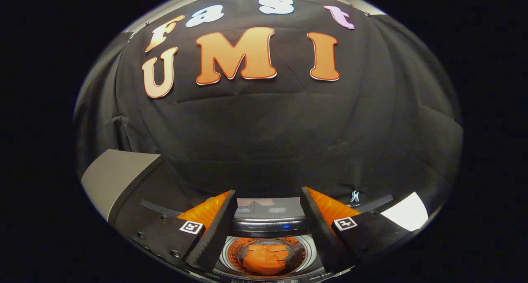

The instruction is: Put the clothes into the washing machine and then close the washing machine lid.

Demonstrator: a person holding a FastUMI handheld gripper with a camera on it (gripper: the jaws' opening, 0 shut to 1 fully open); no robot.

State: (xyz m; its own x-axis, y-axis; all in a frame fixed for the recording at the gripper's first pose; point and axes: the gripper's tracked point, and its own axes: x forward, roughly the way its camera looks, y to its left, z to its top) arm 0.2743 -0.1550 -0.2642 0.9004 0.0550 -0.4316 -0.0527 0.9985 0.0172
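My gripper is open, its two fingers spread wide with nothing between them. It hangs above a top-loading washing machine. Below and between the fingers I look down into the round drum, where an orange garment lies at the bottom. The machine's lid stands raised at the back of the opening, just beyond the fingertips, with a shiny dark rim and a small blue light on it.
The booth's black cloth wall rises right behind the machine. A grey flat-topped box or panel stands to the left of the machine. A white patch and a small clip sit to the right.
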